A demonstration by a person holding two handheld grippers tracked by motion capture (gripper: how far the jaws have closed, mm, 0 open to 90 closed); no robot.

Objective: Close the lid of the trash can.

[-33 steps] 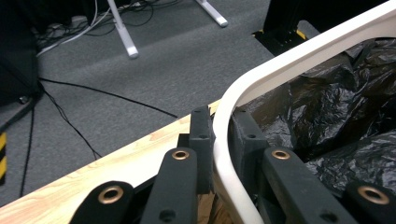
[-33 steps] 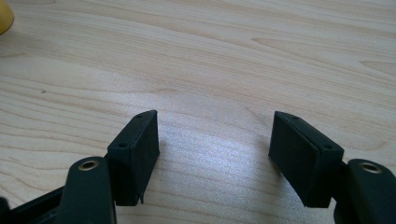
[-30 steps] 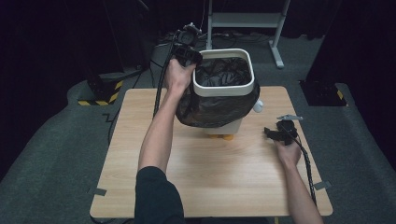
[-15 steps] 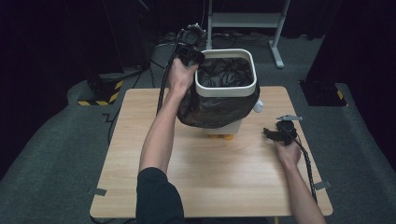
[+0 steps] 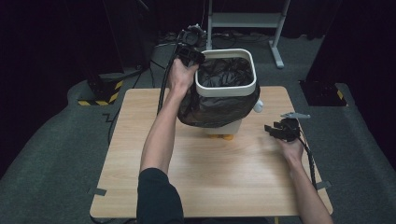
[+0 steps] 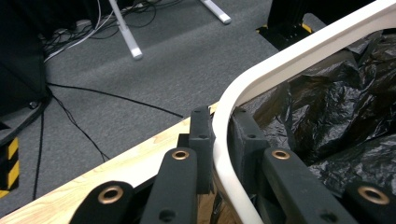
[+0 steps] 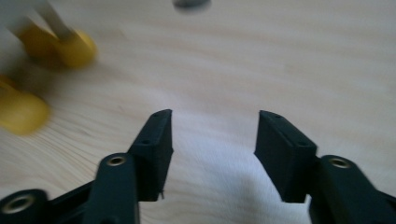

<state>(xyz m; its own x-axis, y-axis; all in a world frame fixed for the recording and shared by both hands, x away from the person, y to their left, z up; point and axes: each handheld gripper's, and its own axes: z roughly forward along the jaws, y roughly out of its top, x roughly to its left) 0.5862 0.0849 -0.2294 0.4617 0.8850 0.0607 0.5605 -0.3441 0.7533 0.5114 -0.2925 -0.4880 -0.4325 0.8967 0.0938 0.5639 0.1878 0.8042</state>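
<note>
A white bin (image 5: 225,88) lined with a black plastic bag (image 5: 219,109) stands at the back of the wooden table (image 5: 201,177). My left gripper (image 5: 194,56) is shut on the bin's rim (image 6: 280,65) at its back left corner, one jaw outside and one inside against the bag (image 6: 336,112). My right gripper (image 5: 275,130) hovers low over the table to the right of the bin. Its jaws have just been closing. In the right gripper view they (image 7: 212,135) still stand apart, with bare wood between them.
Yellow feet (image 5: 220,136) show under the bin, blurred in the right gripper view (image 7: 70,46). A white knob (image 5: 258,106) sticks out on the bin's right side. A white stand (image 5: 243,21) and cables (image 6: 93,93) lie on the grey floor behind.
The right gripper has lifted slightly above the table. The left hand and the bin have stayed where they were.
</note>
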